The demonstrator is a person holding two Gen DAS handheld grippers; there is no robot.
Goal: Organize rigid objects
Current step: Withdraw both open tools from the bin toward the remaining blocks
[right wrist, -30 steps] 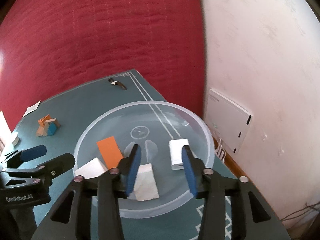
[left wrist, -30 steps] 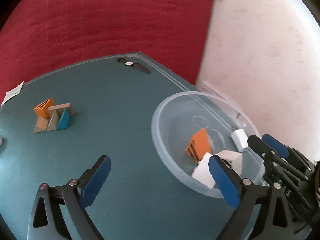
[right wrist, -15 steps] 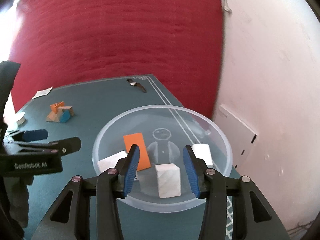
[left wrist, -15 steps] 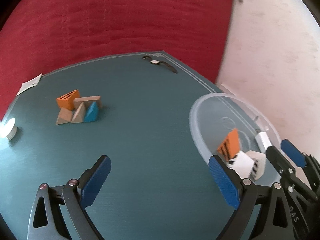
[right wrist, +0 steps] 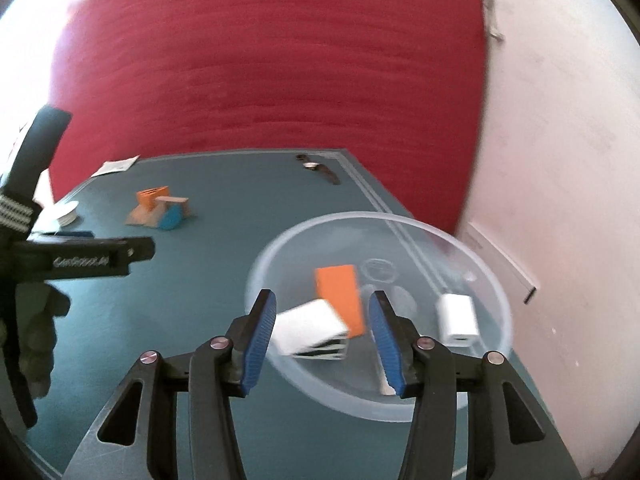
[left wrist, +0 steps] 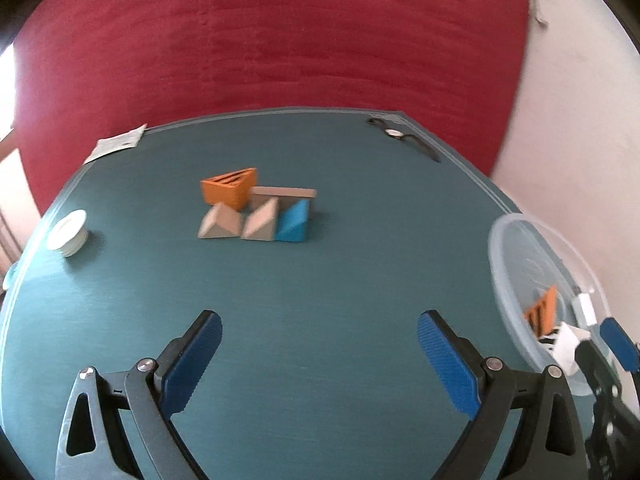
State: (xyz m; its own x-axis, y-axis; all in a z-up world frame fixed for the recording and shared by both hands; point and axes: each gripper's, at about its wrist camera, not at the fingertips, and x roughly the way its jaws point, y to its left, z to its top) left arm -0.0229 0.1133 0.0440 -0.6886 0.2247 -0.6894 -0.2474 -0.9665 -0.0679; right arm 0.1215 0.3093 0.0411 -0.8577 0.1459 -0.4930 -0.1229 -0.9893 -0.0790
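A cluster of blocks [left wrist: 256,208] sits mid-table: an orange slotted wedge [left wrist: 229,190], two tan wedges, a blue wedge [left wrist: 294,222] and a tan bar. My left gripper [left wrist: 318,364] hangs open over bare table short of them. At the right stands a clear plastic bowl [right wrist: 488,280] holding an orange block [right wrist: 340,292], a white slotted block [right wrist: 310,328] and a white charger [right wrist: 458,320]. My right gripper [right wrist: 322,346] hovers over the bowl's near rim, its jaws opening, with nothing pressed between the pads. The bowl [left wrist: 516,248] also shows at the left wrist view's right edge.
A wristwatch [left wrist: 400,136] lies at the table's far right corner and a paper slip [left wrist: 116,146] at the far left. A small white round dish [left wrist: 68,232] sits near the left edge. A red fabric backdrop rises behind the table; a pale wall stands right.
Both grippers swung left: the block cluster moved toward the centre of the left view and the bowl slid to its right edge. The right jaws widened slightly.
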